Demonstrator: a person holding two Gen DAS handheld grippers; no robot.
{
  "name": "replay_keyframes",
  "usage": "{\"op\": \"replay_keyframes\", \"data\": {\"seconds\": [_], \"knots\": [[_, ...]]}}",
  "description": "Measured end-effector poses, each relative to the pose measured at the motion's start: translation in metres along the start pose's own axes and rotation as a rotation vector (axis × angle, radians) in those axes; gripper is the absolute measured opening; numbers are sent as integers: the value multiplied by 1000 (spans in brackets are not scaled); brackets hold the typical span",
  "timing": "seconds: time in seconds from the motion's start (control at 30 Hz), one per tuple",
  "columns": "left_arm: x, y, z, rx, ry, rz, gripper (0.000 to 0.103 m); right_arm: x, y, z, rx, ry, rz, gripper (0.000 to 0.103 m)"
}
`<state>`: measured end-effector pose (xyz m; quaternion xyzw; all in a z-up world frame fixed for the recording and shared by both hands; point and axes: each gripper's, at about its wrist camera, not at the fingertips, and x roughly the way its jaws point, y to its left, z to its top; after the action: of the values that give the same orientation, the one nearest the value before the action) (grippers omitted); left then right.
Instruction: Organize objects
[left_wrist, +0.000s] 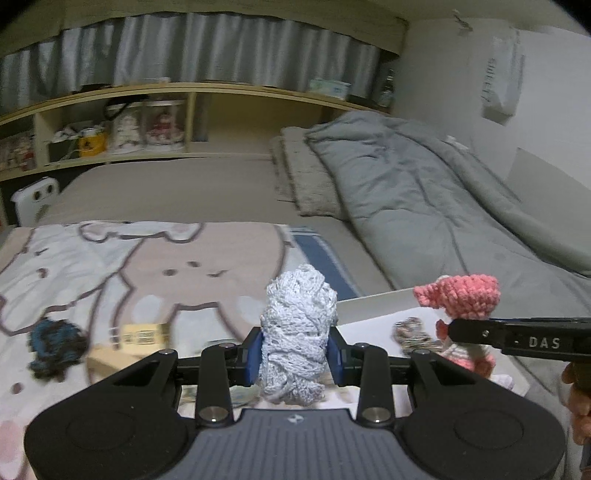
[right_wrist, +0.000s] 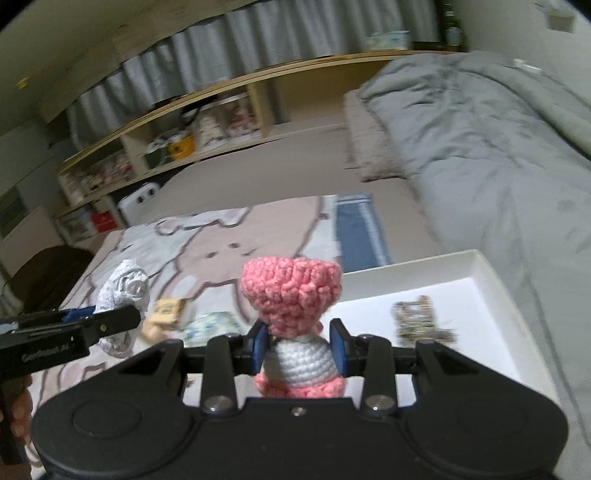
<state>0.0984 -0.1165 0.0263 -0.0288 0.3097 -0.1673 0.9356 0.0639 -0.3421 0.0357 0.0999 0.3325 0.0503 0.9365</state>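
My left gripper is shut on a pale blue-white knitted bundle and holds it above the bed. The bundle also shows in the right wrist view at the left. My right gripper is shut on a pink and white crochet doll, held above the near edge of a white tray. The doll shows in the left wrist view at the right. A small multicoloured item lies in the tray.
A cartoon-print blanket covers the bed. On it lie a dark blue knitted item, a small cardboard box and a patterned pouch. A grey duvet lies at the right. Shelves stand behind.
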Motion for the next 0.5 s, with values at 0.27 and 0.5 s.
{"op": "replay_keyframes", "data": {"seconds": [0.27,0.5], "knots": [[33,-49,-2,-1,28,-64,37,1,-34,-2,16,7,-79,37],[64,-68,-19,-77,60,-49,37,26,-42,-5,-46,85,-120,37]]}}
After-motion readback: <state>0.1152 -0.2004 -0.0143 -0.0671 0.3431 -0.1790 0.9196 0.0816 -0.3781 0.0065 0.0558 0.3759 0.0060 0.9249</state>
